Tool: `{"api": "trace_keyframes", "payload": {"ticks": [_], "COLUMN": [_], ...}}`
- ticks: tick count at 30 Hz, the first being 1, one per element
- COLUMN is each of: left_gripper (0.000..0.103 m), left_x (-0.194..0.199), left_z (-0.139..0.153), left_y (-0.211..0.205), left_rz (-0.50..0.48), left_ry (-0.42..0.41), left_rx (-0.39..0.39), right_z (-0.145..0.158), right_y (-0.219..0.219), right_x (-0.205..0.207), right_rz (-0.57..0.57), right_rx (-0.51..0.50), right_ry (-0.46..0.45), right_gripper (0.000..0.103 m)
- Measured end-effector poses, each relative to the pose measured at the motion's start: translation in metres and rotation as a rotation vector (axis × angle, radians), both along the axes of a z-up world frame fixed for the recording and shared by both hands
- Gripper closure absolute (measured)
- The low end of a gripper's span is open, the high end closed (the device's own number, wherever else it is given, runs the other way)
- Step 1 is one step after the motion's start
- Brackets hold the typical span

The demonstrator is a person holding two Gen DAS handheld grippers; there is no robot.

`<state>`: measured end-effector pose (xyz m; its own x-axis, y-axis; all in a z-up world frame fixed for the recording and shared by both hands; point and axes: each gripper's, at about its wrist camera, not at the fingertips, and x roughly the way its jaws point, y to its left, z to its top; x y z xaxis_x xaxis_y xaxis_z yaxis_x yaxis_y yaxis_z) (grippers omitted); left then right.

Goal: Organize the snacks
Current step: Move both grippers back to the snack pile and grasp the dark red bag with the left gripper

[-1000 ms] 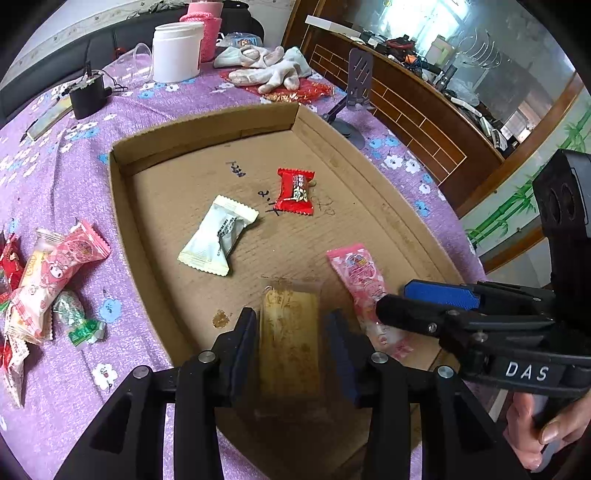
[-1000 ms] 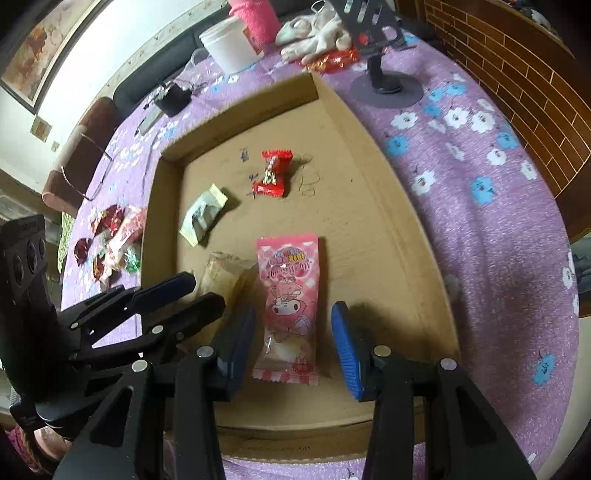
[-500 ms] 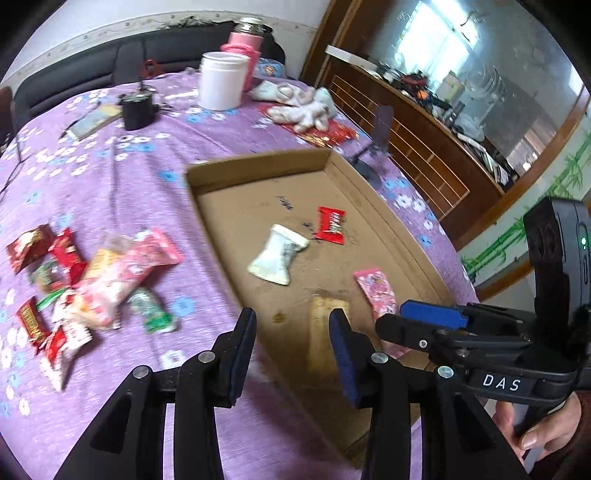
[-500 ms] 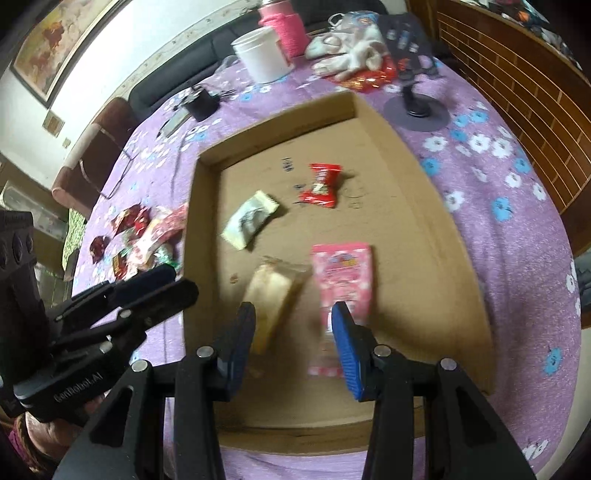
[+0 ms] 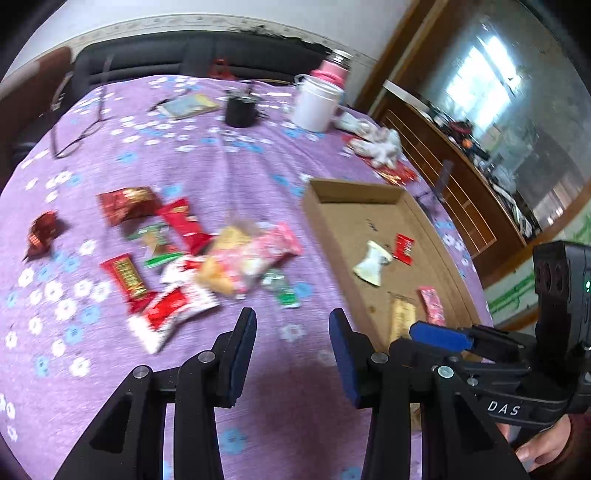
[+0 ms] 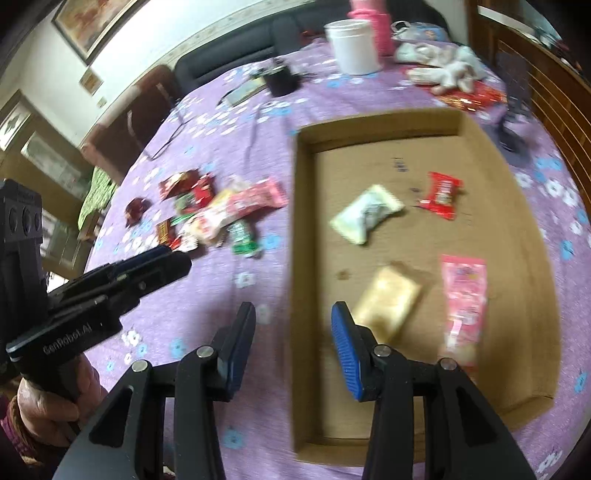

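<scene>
A shallow cardboard tray (image 6: 306, 229) (image 5: 332, 236) lies on the purple flowered tablecloth. In it lie a pink snack pack (image 6: 463, 295), a yellow biscuit pack (image 6: 388, 302), a pale green pack (image 6: 365, 214) and a small red candy (image 6: 441, 194). A pile of loose snacks (image 5: 207, 258) (image 6: 218, 210) lies left of the tray. My left gripper (image 5: 291, 343) is open and empty over bare cloth, near the pile. My right gripper (image 6: 291, 339) is open and empty above the tray's left wall.
At the table's far side stand a white jar (image 6: 354, 46), a pink bottle (image 6: 373, 22), a black cup (image 5: 240, 110) and a heap of white gloves (image 6: 447, 70). A phone stand (image 6: 517, 107) stands beside the tray's far right corner. A dark sofa runs behind the table.
Both grippers have pulled back and swung left, away from the biscuit pack and pink pack, which stay in the tray. The snack pile has come into the middle of the left wrist view.
</scene>
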<state>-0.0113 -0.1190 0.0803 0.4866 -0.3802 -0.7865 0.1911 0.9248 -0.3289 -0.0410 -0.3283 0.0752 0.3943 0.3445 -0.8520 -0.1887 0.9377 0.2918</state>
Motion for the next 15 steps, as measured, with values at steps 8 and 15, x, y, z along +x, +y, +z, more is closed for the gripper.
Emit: {"api": "trace_keyframes", "payload": {"ticks": [8, 15], "left_gripper": [0.06, 0.06], "left_x": [-0.009, -0.03], "left_z": [-0.005, -0.011], "left_y": [0.056, 0.103], "left_rz": [0.11, 0.205], "left_ry": [0.01, 0.027], "left_rx": [-0.009, 0.003], "right_z": [-0.011, -0.031], "right_y": [0.049, 0.093], "right_x": [0.003, 0.008], "right_rz": [0.097, 0.17], "right_rx": [-0.006, -0.006], "right_ry": [0.028, 0.083], "right_gripper": [0.061, 0.061]}}
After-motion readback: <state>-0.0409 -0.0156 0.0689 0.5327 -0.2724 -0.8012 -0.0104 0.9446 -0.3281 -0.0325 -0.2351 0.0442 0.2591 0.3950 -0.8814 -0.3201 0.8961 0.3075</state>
